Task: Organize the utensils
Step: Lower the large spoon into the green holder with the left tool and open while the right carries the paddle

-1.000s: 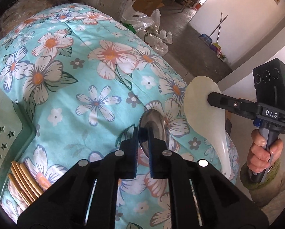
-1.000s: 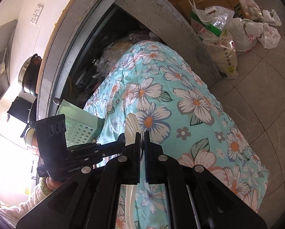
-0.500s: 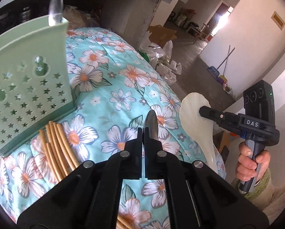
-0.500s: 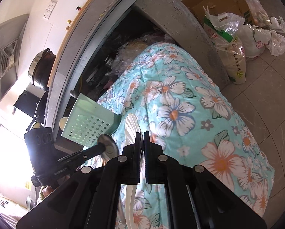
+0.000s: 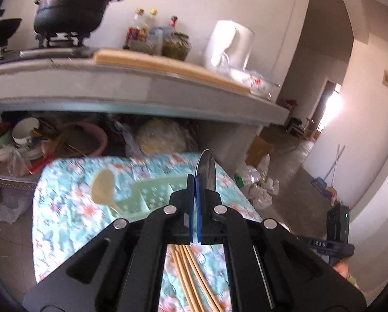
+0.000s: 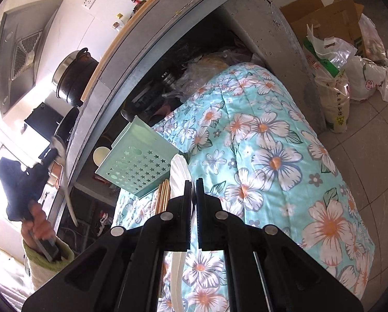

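Observation:
My left gripper (image 5: 198, 182) is shut on a metal spoon (image 5: 206, 165), whose bowl stands edge-on above the fingertips. Ahead of it a pale green utensil holder (image 5: 152, 195) lies on the floral cloth (image 5: 61, 208), with a cream spoon (image 5: 103, 184) poking out of it. Wooden chopsticks (image 5: 191, 273) lie on the cloth under the gripper. My right gripper (image 6: 193, 184) is shut on a white plastic spoon (image 6: 179, 174) just in front of the green holder (image 6: 139, 161) and the chopsticks (image 6: 162, 195). In the right wrist view the left gripper (image 6: 49, 153) is raised at far left with the metal spoon (image 6: 57, 143).
A concrete counter (image 5: 142, 91) with a black pot (image 5: 72, 7), jars and a white appliance overhangs the cloth. Bowls and a pink basin (image 5: 90, 140) crowd the shelf beneath. Bags (image 6: 331, 78) and a cardboard box stand on the tiled floor to the right.
My left gripper has risen and swung upward with the metal spoon, so the counter and the holder's far side have come into view. The right gripper lifted slightly, still gripping the white spoon.

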`<act>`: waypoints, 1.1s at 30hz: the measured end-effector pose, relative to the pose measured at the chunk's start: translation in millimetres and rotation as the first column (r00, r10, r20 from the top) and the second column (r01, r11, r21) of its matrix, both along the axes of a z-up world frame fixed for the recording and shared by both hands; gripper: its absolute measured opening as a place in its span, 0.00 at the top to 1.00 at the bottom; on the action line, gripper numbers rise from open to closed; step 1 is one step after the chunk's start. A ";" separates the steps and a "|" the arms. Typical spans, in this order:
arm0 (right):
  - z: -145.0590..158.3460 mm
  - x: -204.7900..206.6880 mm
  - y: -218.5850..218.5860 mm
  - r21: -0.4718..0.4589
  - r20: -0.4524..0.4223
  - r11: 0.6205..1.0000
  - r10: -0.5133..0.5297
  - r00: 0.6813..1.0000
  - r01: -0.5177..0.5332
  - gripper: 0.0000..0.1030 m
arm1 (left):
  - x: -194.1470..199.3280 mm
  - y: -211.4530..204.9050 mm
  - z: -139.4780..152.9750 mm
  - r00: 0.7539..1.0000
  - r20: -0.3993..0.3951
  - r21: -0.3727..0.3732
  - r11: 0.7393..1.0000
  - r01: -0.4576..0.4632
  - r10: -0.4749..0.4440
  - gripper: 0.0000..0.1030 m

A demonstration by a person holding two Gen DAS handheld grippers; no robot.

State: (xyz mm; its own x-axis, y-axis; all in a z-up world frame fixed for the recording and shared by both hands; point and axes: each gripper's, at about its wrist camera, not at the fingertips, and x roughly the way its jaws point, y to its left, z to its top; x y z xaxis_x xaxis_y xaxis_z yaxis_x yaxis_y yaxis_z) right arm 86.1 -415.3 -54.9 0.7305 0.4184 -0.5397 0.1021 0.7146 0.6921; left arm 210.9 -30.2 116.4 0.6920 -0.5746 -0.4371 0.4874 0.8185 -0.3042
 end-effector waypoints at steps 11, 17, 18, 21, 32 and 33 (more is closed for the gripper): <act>1.4 9.7 6.1 -0.009 -0.022 1.000 0.001 1.000 -0.001 0.96 | 48.8 39.2 33.4 0.933 0.239 0.082 0.952 -0.294 0.268 0.99; -1.0 15.7 9.6 -0.016 -0.035 1.000 0.007 0.999 -0.007 0.96 | 72.2 36.4 10.6 0.917 0.269 0.153 0.927 -0.342 0.294 0.99; -1.6 17.0 10.5 -0.017 -0.037 1.000 0.009 0.999 -0.009 0.96 | 75.4 35.5 6.7 0.920 0.262 0.154 0.928 -0.339 0.292 0.99; -3.8 20.9 13.7 -0.015 -0.046 1.000 0.015 0.999 -0.016 0.96 | 80.0 30.4 -8.4 0.918 0.268 0.180 0.921 -0.344 0.291 0.99; 15.5 30.4 20.1 -0.044 -0.017 0.998 0.039 0.999 -0.040 0.96 | 81.6 20.3 -51.8 0.955 0.193 0.208 0.942 -0.265 0.226 0.98; 20.3 33.2 21.0 -0.048 -0.006 0.998 0.045 0.999 -0.045 0.96 | 79.8 21.4 -52.6 0.959 0.183 0.199 0.948 -0.250 0.215 0.98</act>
